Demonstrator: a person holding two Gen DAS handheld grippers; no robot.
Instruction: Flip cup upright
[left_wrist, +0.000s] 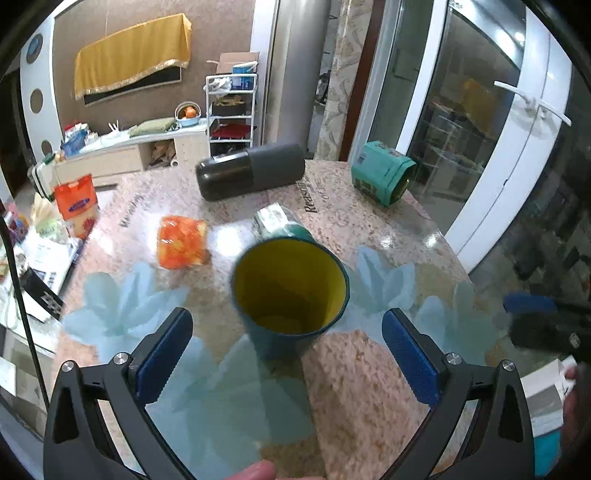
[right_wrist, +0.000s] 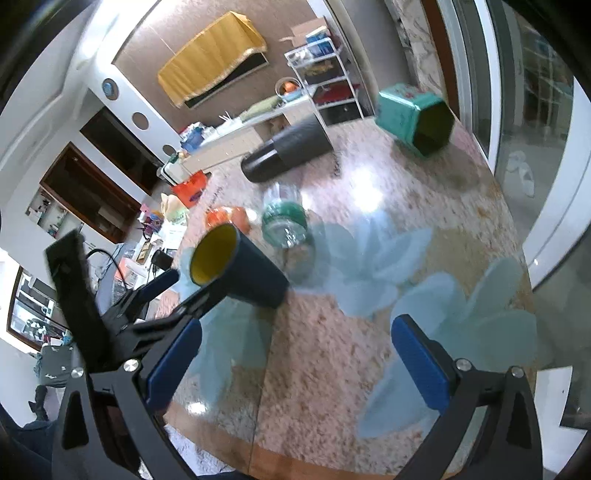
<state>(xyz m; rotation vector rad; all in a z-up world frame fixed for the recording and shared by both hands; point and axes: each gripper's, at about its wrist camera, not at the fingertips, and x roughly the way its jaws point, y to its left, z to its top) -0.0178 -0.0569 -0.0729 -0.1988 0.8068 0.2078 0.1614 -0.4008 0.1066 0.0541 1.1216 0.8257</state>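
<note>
The cup (left_wrist: 290, 295) tilts, mouth toward the left tool (left_wrist: 287, 350), which sits nearer, spread wide around it; the right tool (right_wrist: 295, 363) hangs spread, empty, farther off.

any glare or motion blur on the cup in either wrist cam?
Left wrist: cup rim motion-smeared, small glare patches on the table behind it. Right wrist: cup softly blurred, bright glare spot mid-table, the fisheye bending the door frames.

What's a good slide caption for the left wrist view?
Open left gripper facing the tilted blue cup, its yellow inside showing, on the flowered table.
</note>
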